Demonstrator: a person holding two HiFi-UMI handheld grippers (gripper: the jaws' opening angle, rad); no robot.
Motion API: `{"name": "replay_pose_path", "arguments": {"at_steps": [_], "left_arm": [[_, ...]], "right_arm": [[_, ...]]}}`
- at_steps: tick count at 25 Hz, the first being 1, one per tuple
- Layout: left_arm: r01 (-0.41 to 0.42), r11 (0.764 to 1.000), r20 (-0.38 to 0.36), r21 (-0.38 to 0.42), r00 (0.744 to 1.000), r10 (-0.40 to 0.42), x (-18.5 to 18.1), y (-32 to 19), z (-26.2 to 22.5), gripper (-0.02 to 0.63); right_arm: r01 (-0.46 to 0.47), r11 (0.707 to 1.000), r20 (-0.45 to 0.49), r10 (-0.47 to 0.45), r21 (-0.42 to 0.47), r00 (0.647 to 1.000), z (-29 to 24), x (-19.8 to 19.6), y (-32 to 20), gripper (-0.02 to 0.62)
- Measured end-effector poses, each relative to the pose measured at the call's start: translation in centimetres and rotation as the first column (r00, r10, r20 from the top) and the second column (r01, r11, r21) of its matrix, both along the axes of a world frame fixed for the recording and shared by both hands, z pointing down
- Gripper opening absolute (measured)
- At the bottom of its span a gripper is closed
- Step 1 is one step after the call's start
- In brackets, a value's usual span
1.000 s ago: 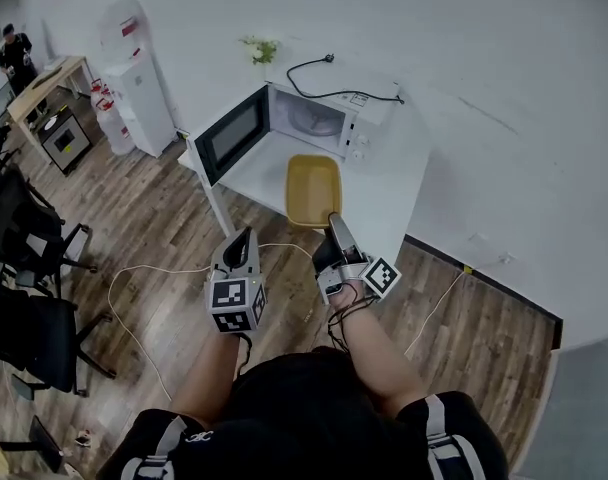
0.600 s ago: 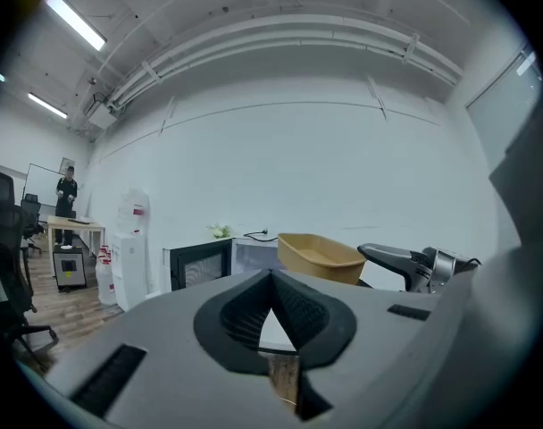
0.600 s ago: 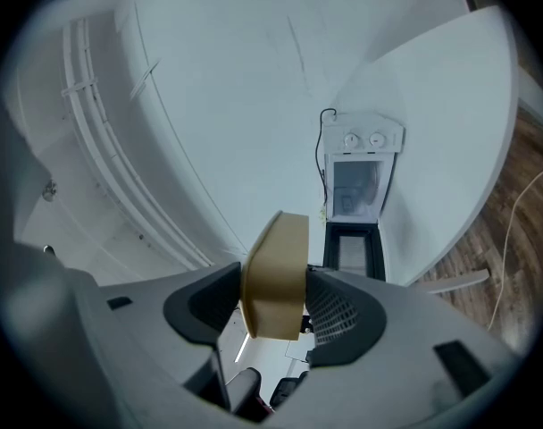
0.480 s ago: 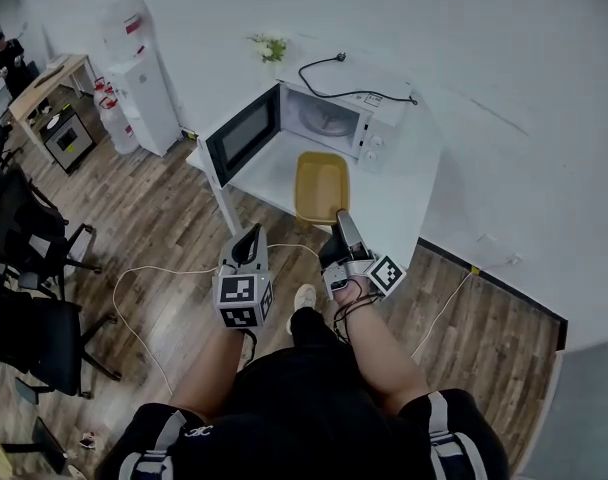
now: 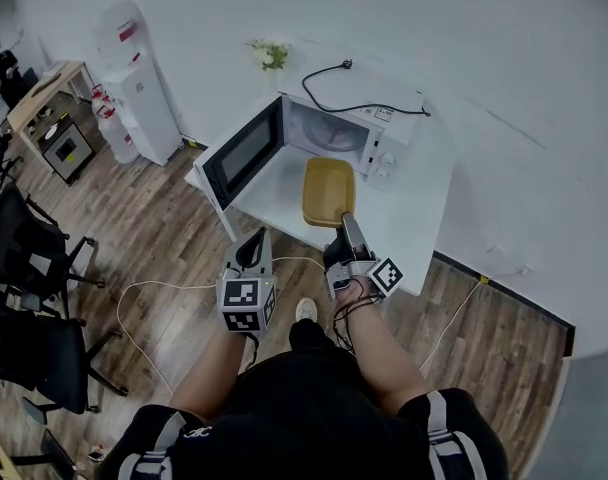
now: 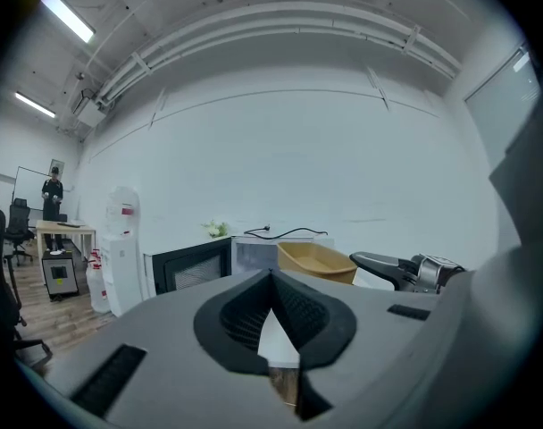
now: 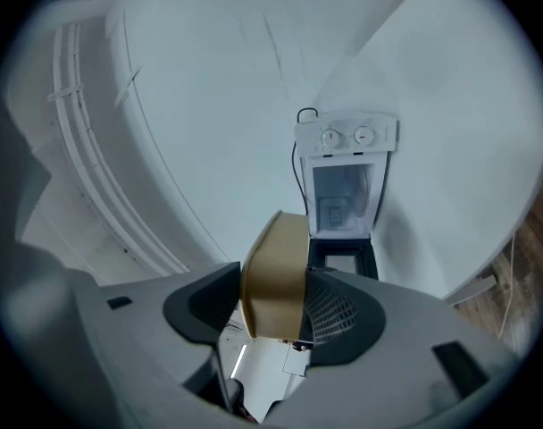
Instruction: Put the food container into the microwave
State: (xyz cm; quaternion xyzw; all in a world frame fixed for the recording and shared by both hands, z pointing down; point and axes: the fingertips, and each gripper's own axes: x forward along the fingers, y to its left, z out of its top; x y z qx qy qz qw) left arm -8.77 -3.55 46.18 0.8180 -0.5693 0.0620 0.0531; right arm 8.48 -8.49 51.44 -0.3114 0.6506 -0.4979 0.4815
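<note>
A tan food container (image 5: 329, 190) hangs over the white table (image 5: 420, 206), in front of the microwave (image 5: 336, 130). The microwave's door (image 5: 241, 149) stands swung open to the left and its cavity is empty. My right gripper (image 5: 346, 224) is shut on the container's near rim; in the right gripper view the container (image 7: 275, 273) fills the gap between the jaws, pointing at the microwave (image 7: 343, 184). My left gripper (image 5: 255, 245) is lower left, off the table's edge, shut with nothing in it (image 6: 273, 286). From there the container (image 6: 316, 260) shows to the right.
A black power cord (image 5: 356, 90) lies on top of the microwave. A small plant (image 5: 269, 54) stands behind it. A water dispenser (image 5: 138, 92) is to the left, office chairs (image 5: 34, 268) at far left, and a white cable (image 5: 169, 288) loops on the wooden floor.
Both grippers and the container have moved forward toward the open microwave. The container now sits further over the table. The left gripper stayed shut and empty.
</note>
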Motion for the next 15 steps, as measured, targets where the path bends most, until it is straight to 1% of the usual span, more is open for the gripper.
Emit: {"name": "replay_pose_path", "arguments": {"at_steps": [5,11,15], "left_arm": [[-0.018,1.000,0.012,-0.011,1.000,0.018,0.7,-6.5,0.6,0.012],[-0.038,0.999,0.030,-0.039,0.999,0.039,1.6,-14.6,1.2,0.012],[-0.049,0.997,0.038,-0.062,0.998,0.051,2.3,-19.9,1.8,0.012]], "right_arm": [[-0.035,0.999,0.002,0.035,-0.020,0.999,1.6,1.3,-6.6,0.238],[-0.070,0.993,0.012,0.071,-0.096,0.997,4.4,2.8,-14.5,0.238],[-0.092,0.988,0.004,0.093,-0.126,0.996,6.2,3.6,-19.5,0.238]]}}
